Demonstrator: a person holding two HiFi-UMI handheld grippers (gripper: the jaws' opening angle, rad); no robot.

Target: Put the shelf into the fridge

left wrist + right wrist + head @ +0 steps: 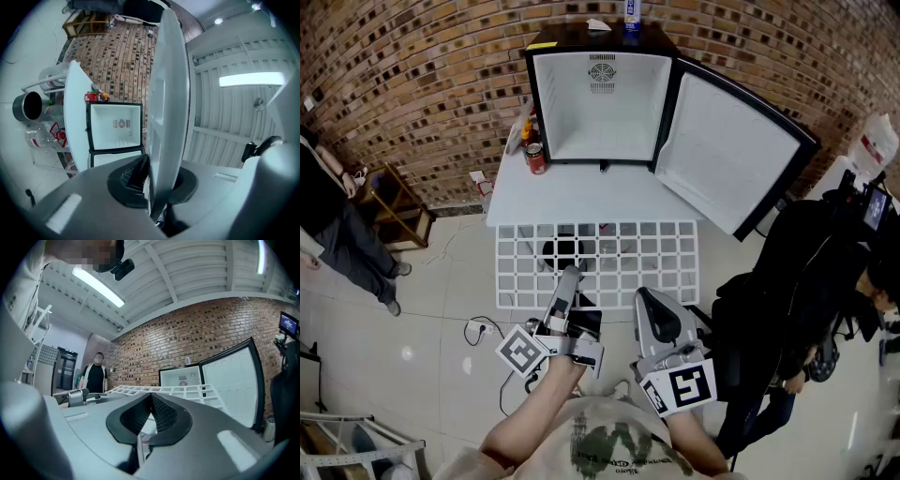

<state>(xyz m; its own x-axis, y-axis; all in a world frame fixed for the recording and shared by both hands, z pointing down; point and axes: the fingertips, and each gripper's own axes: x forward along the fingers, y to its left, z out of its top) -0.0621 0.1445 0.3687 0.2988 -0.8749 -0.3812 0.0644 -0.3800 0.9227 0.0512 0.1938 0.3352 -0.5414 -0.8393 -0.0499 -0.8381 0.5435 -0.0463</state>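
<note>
A white grid shelf [619, 258] hangs level in front of a small black fridge [600, 103] with a white, bare inside, its door [727, 155] swung open to the right. My left gripper [570, 277] is shut on the shelf's near edge. In the left gripper view the shelf [168, 93] runs edge-on between the jaws of the left gripper [150, 183], with the fridge [117, 124] beyond. My right gripper [647, 298] is shut at the shelf's near edge, with nothing seen between its pads. From the right gripper [151, 413] the shelf [178, 391] lies just ahead of the jaws, before the fridge [180, 377].
The fridge stands on a white table [572, 192], with a red can [535, 157] at its left. A blue bottle [632, 14] stands on top of the fridge. One person [337, 234] stands at the left and another in black [806, 281] close at the right.
</note>
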